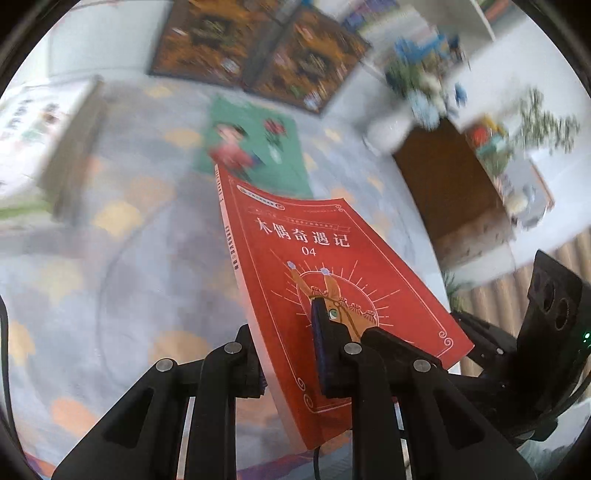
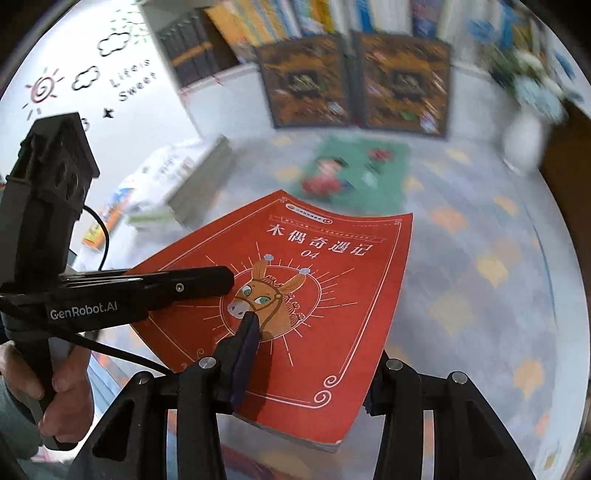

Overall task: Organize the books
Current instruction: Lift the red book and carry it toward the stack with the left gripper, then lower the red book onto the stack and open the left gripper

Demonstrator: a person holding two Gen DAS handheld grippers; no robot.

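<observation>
- Left gripper (image 1: pixel 291 354), clamped on red book (image 1: pixel 332 280) at its 6 o'clock edge.
- Red book is lifted off the table (image 2: pixel 498 295).
- Right gripper (image 2: pixel 310 369) also clamped on it.
- Green book (image 2: pixel 354 170) at 12 o'clock is flat, unsorted; shelving mostly left.

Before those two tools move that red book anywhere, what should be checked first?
1. Left tool shut on the red book: ok.
2. Right tool gripping it too: ok, one pad presses the cover, the other finger sits beneath.
3. Book clear of the table: ok, it is held above the table and the green book.
4. White vase out of the way: ok, it stands off to the side, apart from the book.
5. Free slot on the bookshelf: cannot tell, the view is too blurred.
</observation>
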